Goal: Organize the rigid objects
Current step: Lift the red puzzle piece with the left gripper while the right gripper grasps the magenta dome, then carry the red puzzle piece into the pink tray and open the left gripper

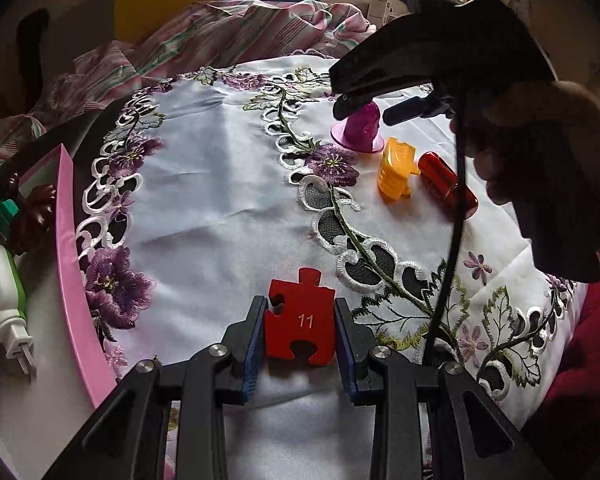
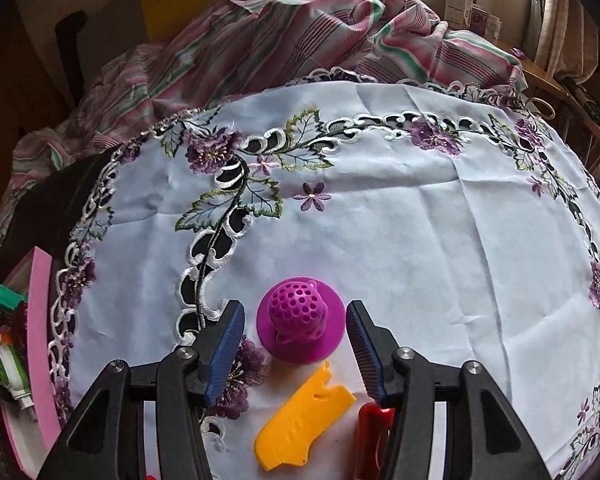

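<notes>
My left gripper [image 1: 300, 306] is shut on a red puzzle piece [image 1: 300, 336] marked 11, its blue pads pressing both side edges over the white embroidered cloth [image 1: 220, 200]. My right gripper [image 2: 294, 310] is open and points down over a magenta perforated dome with a wide flange [image 2: 300, 326], one finger on each side and neither pad touching it. In the left wrist view the same right gripper [image 1: 370, 114] hangs over the magenta dome [image 1: 360, 132]. An orange plastic piece [image 2: 304, 420] and a red cylinder [image 2: 370, 436] lie just in front of the dome.
A pink tray [image 1: 70, 264] stands at the cloth's left edge, holding a green-and-white plug [image 1: 0, 292], a brown figure [image 1: 36, 212] and a green piece [image 1: 0, 208]. Striped fabric [image 2: 300, 40] is bunched along the far side. A person's hand [image 1: 540, 120] holds the right gripper.
</notes>
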The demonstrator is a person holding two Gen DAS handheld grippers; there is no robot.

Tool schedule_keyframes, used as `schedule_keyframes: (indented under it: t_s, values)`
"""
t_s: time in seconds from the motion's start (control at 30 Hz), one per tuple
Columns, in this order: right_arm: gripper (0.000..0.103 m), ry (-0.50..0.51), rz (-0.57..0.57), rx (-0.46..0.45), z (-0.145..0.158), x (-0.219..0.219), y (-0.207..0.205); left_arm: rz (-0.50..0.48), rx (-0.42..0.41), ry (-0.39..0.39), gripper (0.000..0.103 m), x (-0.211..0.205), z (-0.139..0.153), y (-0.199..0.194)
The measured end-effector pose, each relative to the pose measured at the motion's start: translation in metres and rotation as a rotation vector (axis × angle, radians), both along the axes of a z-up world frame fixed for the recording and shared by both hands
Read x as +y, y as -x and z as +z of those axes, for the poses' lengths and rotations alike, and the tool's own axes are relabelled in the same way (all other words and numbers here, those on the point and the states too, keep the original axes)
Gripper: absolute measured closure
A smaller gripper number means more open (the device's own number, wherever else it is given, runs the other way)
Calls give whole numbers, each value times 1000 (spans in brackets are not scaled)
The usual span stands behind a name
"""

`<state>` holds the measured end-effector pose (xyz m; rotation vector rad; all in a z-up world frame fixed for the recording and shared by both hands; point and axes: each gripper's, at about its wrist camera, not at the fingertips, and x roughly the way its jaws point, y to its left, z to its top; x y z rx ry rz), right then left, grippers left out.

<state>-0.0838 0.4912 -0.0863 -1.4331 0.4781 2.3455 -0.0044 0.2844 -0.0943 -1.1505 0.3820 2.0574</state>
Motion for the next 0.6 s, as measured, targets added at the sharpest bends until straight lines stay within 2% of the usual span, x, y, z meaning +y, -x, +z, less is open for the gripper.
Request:
schedule_keyframes:
  t_s: [0.07,0.37,0.47,0.6]
  values:
    - [70,-13,10,-6,-5,-1,5,1,1,-4,71,-1,0,0]
    - [71,-7,197,130,43,-49,-15,6,12,-17,71,-5,1,-2]
    - [71,48,243,124,43,-63,-24,17,0,-12,71,-11,4,-2]
    - [71,76,294,83,24,-81,-32,29,0,1,71,-22,6,-6]
